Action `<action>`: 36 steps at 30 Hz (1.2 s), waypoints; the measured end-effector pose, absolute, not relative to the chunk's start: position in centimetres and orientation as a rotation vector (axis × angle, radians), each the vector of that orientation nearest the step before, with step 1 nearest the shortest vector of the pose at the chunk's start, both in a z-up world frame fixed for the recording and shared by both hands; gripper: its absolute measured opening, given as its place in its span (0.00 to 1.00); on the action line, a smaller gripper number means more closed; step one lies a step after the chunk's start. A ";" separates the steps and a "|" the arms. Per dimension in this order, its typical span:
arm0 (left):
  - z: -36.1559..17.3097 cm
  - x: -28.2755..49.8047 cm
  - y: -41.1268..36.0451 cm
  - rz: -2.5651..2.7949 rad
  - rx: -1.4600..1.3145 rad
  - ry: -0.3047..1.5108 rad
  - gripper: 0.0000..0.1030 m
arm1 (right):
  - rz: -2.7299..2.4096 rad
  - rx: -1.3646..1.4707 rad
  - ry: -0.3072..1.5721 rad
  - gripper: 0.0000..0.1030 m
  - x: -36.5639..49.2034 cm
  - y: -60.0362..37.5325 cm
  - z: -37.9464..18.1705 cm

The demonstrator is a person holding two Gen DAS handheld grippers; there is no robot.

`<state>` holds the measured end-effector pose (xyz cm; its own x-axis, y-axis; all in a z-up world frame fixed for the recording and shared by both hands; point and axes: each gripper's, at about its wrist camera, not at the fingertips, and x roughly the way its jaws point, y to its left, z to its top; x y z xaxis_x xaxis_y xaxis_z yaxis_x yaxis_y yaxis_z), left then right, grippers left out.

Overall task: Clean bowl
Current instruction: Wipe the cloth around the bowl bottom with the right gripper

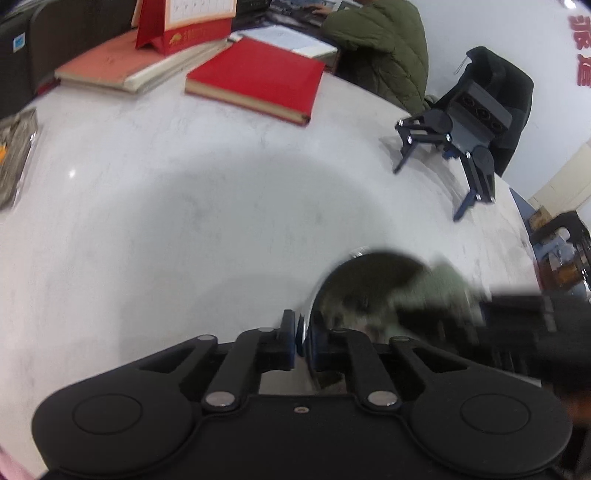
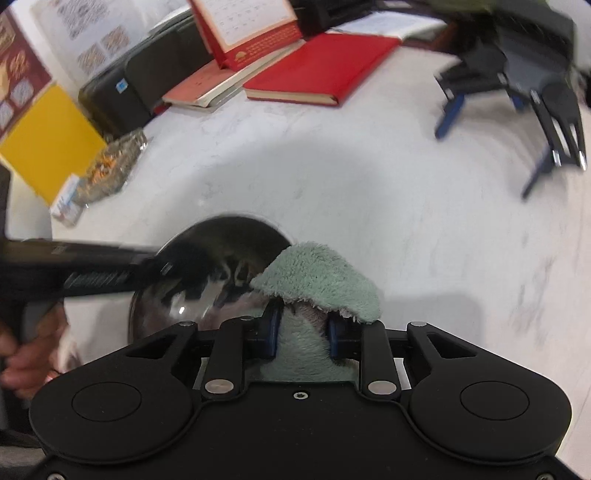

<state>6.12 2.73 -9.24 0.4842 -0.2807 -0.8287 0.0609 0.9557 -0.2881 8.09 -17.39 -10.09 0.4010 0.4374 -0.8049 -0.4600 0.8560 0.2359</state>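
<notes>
The left gripper (image 1: 303,341) has its blue-padded fingers (image 1: 290,341) pressed almost together on the thin rim of the metal bowl (image 1: 364,291), one finger outside the wall and one inside, so that the rim is pinched between them. The right gripper (image 2: 302,334) clamps a bunched green cloth (image 2: 321,280) between its blue pads (image 2: 271,328); the cloth's free end folds forward over the fingertips and lies against the near right edge of the bowl (image 2: 214,266). The bowl is polished steel with a dark, mirror-like interior, and it stands on a pale marble-patterned table (image 1: 184,221), just ahead of both grippers. In the right wrist view the left gripper enters from the left as a blurred black bar reaching the bowl's rim, with the person's hand (image 2: 26,354) on its handle. Farther back on the table lie a red book (image 1: 255,77), a pink book (image 1: 122,62) bearing a red desk calendar (image 1: 184,22), and a foil snack packet (image 1: 14,155). A spare black gripper (image 1: 458,133) with spread blue-tipped fingers rests on the table's far right. A seated person in a green jacket (image 1: 384,44) is beyond the table.
</notes>
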 end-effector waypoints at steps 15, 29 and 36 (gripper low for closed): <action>-9.9 9.7 2.0 -0.353 -0.188 1.094 0.13 | 0.784 -0.423 0.899 0.23 8.9 -13.0 -7.7; -10.2 8.3 2.5 -0.302 -0.286 1.077 0.10 | 0.631 -0.214 1.019 0.24 8.7 -16.5 -8.8; -10.3 8.4 2.5 -0.307 -0.258 1.084 0.11 | 0.653 -0.295 0.928 0.25 9.1 -14.1 -7.5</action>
<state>8.36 2.52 -10.28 0.4329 -0.3678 -0.8230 0.1176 0.9282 -0.3530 9.11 -14.15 -7.52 0.4265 0.3918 -0.8152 -0.6356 0.7711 0.0381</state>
